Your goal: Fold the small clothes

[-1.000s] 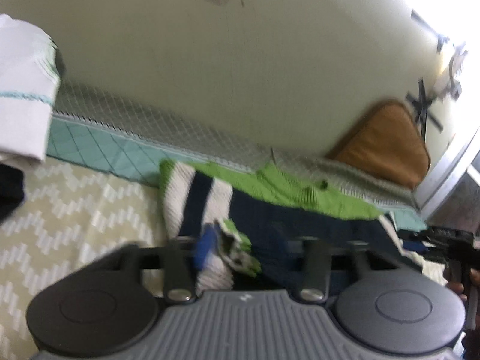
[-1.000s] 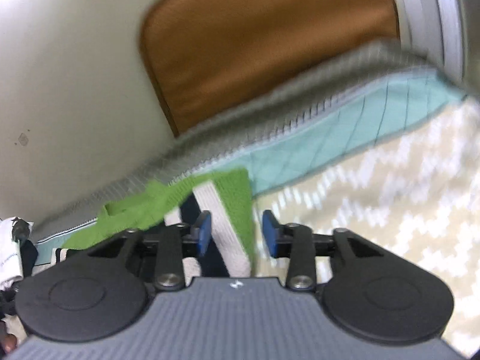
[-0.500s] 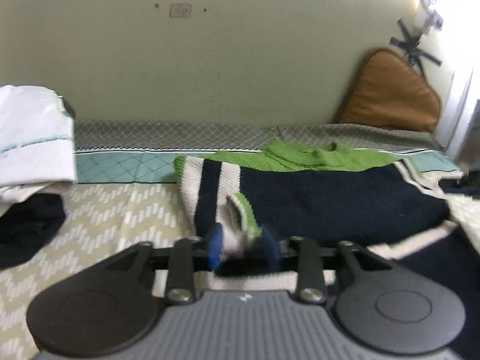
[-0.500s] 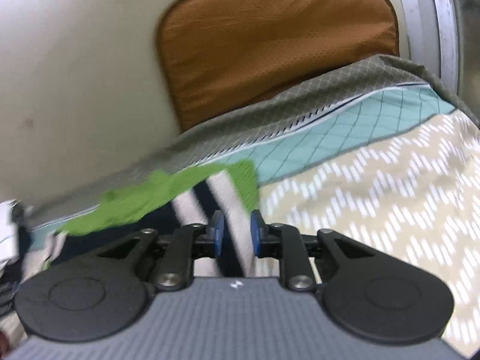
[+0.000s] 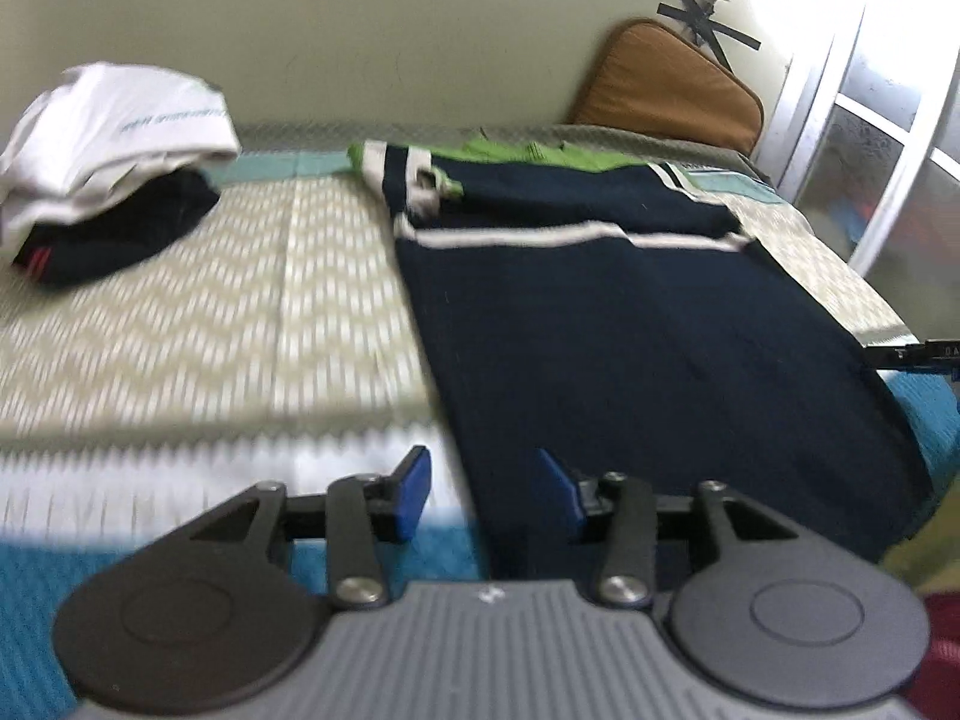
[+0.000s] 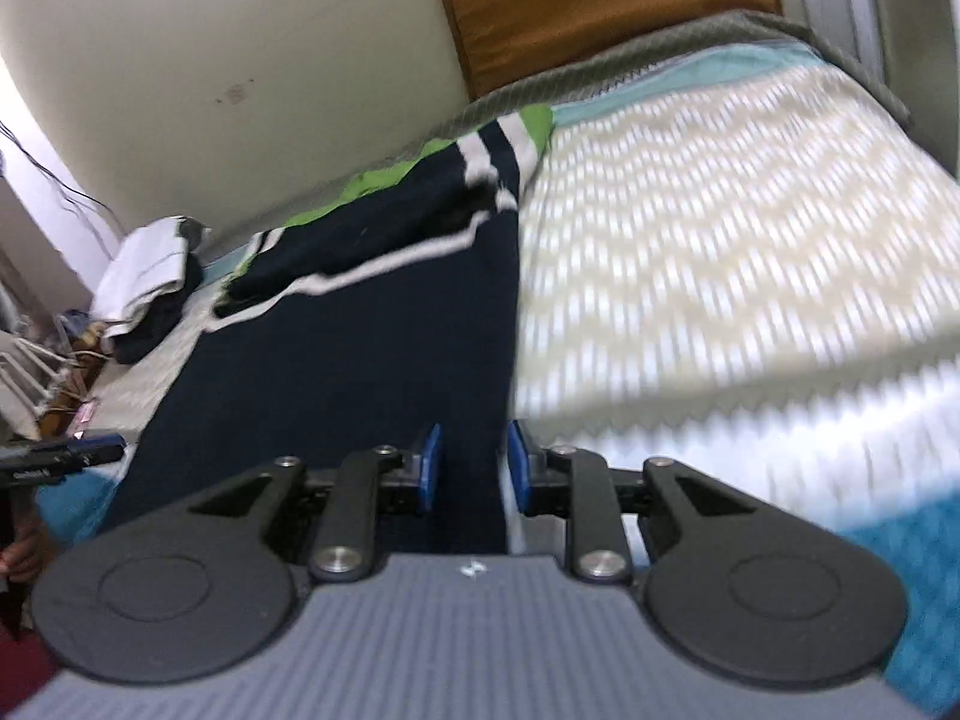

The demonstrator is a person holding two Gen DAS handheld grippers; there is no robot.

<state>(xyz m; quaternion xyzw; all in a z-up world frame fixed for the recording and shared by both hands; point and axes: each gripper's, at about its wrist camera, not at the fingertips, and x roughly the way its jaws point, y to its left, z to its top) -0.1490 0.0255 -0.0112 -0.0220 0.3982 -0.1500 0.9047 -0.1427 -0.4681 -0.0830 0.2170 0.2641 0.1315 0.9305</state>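
While I am watching both wrist feeds, the navy sweater (image 5: 630, 330) is lying flat on the zigzag-patterned bedspread (image 5: 198, 324), its long axis running from the near edge of the bed toward the wall (image 5: 420, 30). Its green collar end (image 5: 528, 153) is pointing at the wall, and its plain dark hem end is facing me, reaching down to the teal strip at the front of the bed. Both sleeves, with their white and green stripes, are lying folded across the upper body, so a white band is crossing the sweater from side to side.

My left gripper (image 5: 483, 492) is hovering over the near left corner of the hem; its jaws are opening, and the sweater's edge is showing in the gap between the blue pads without either pad pressing on it. My right gripper (image 6: 474, 468) is sitting at the near right edge of the hem, blue pads standing a narrow way apart with dark fabric running between them; I am seeing gaps on both sides, so I am reading it as not gripping.

A white and black pile of clothes (image 5: 114, 162) is resting well apart at the far left, and a brown cushion (image 5: 666, 84) is leaning against the wall at the far right.
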